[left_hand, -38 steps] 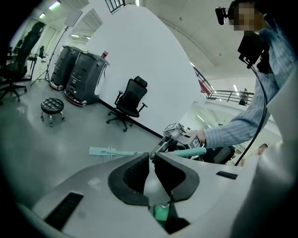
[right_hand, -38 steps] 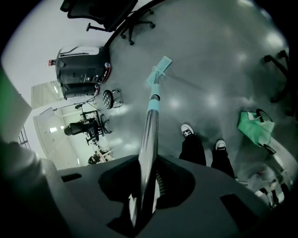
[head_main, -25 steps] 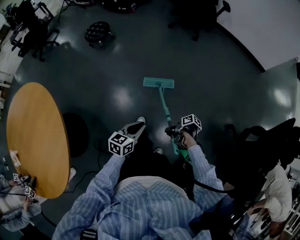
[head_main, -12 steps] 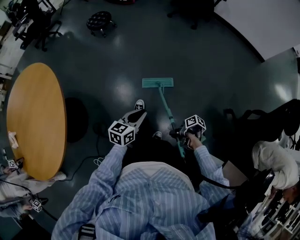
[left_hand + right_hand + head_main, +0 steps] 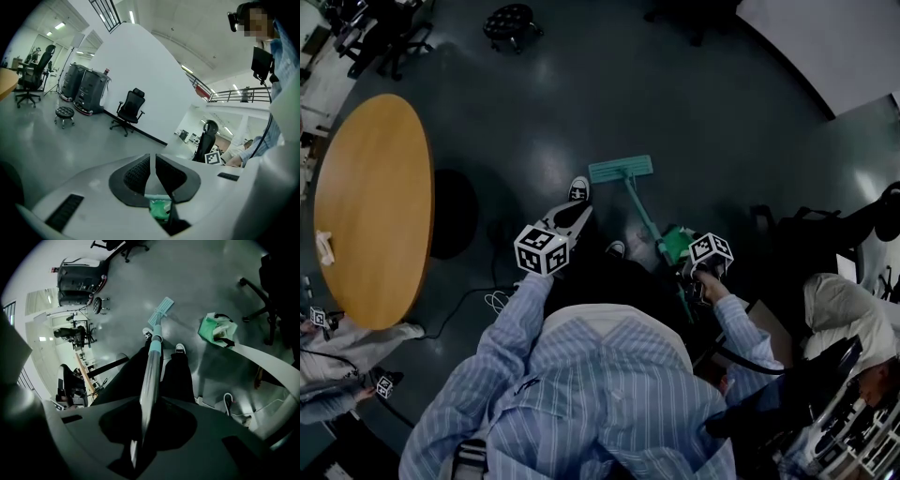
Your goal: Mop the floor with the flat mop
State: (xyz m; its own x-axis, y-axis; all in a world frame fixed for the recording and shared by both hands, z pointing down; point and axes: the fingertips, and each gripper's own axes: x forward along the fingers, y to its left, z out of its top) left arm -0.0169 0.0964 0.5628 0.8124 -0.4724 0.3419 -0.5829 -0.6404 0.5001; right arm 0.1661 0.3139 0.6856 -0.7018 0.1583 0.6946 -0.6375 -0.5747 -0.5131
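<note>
Since the earlier frames the mop head (image 5: 621, 169) has come closer to the person's forward shoe (image 5: 578, 189). The right claw (image 5: 684, 270) has shifted toward the right of the head view, and a green bag (image 5: 675, 244) now shows beside it.

The dark floor (image 5: 712, 122) fills the head view. A round wooden tabletop (image 5: 375, 206) lies at the left. The person, in a striped shirt (image 5: 600, 394), stands at bottom centre, one arm reaching to each claw.

The flat mop (image 5: 633, 192) rests on the floor ahead of the person. Its teal mop head is flat on the floor, just right of the forward shoe. Its handle (image 5: 642, 214) slants back and to the right, to the right claw.

In the right gripper view the right claw (image 5: 140, 427) is pinched on the metal handle (image 5: 149, 380). The handle runs out between the jaws and down to the mop head (image 5: 161, 310).

The left claw (image 5: 579, 214) hangs above the forward shoe, apart from the mop. In the left gripper view the left claw (image 5: 153, 176) has its ribbed pads (image 5: 138, 173) pressed almost together, with only a thin slit between them and nothing gripped.

A wheeled stool (image 5: 508, 19) stands well apart at the top of the head view.
</note>
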